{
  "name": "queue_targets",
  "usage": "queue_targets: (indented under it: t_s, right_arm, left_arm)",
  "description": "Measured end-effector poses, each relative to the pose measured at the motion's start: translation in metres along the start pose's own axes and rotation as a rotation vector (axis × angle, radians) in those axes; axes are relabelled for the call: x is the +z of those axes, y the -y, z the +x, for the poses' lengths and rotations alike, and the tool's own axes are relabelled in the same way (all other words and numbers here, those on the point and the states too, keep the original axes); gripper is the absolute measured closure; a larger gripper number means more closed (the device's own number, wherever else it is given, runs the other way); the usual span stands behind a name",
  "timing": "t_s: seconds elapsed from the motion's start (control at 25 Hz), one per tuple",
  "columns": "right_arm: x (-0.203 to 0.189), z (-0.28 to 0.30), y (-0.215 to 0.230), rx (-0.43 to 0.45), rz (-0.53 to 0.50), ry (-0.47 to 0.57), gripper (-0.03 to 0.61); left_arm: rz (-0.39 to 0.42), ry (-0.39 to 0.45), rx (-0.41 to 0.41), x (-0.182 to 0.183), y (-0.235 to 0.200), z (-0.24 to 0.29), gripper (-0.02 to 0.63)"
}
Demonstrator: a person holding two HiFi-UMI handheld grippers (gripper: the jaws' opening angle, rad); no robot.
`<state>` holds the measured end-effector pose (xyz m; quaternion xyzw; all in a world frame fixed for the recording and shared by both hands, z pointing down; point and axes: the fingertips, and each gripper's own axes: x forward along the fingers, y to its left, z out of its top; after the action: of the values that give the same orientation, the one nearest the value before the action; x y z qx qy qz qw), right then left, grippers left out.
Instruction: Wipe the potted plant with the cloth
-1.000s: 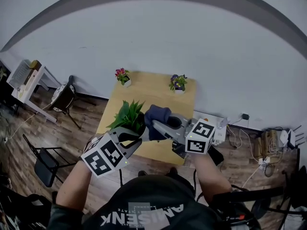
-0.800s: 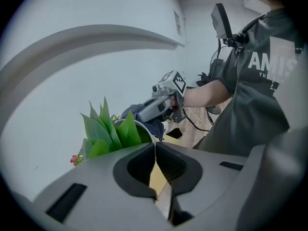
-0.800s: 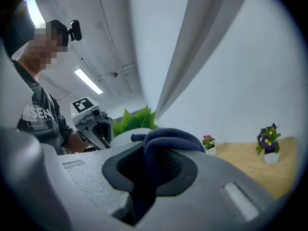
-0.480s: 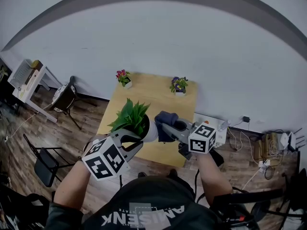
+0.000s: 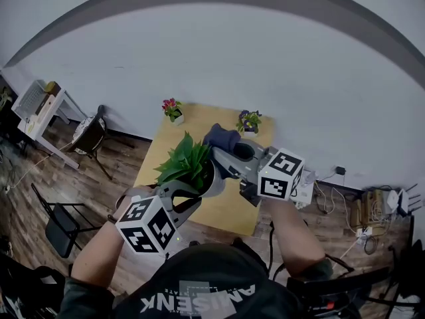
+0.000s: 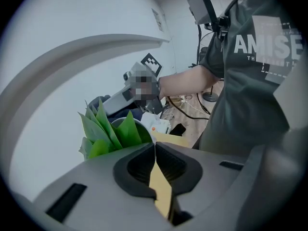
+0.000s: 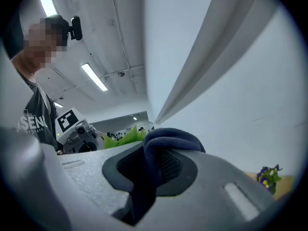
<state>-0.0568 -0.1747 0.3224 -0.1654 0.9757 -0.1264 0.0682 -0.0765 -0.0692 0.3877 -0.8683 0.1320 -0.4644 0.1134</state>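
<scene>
The pale wooden worktop [image 5: 192,118] carries two little flower pots along its far edge, one with pink blooms [image 5: 172,107], one with purple [image 5: 248,121]. On the wood floor to the left stand a white desk [image 5: 40,111] and a black chair [image 5: 60,228]; cables [image 5: 372,205] trail at the right.

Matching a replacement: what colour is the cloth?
Dark navy blue cloth; right gripper view shows it best.

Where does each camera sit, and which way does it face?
Head view: person's head, steeply down at the table; both forearms show.
Left gripper view: on the left gripper, along jaws shut on the potted plant; torso and right arm show.
Right gripper view: on the right gripper, along jaws shut on the cloth, toward the wall; shirt shows.
Shared: both gripper views show the plant's leaves and the other gripper.
</scene>
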Motion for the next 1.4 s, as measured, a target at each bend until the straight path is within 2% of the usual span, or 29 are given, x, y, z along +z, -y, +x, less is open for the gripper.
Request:
queue_targets:
  t_s: [0.16, 0.4, 0.64, 0.88, 1.12, 1.4]
  right_arm:
    - [-0.011, 0.008, 0.009, 0.010, 0.059, -0.003, 0.528]
    - [-0.044, 0.007, 0.025, -0.013, 0.117, -0.051, 0.528]
    - [-0.086, -0.002, 0.040, -0.052, 0.183, -0.104, 0.528]
    - [-0.111, -0.012, 0.049, -0.086, 0.219, -0.140, 0.528]
    - [-0.092, -0.023, 0.055, -0.126, 0.177, -0.103, 0.528]
    - [-0.047, -0.040, 0.040, -0.170, 0.078, -0.021, 0.528]
  left_arm:
    - [0.045, 0.000, 0.039, -0.002, -0.006, -0.004, 0.601]
    - [0.051, -0.027, 0.058, -0.011, -0.013, -0.009, 0.601]
    - [0.054, -0.023, 0.047, -0.014, -0.015, -0.007, 0.601]
    - [0.072, -0.031, 0.024, -0.018, -0.013, -0.002, 0.601]
    - [0.047, -0.041, 0.056, -0.032, -0.029, 0.005, 0.601]
    - [0.043, -0.122, 0.034, -0.068, -0.043, 0.030, 0.601]
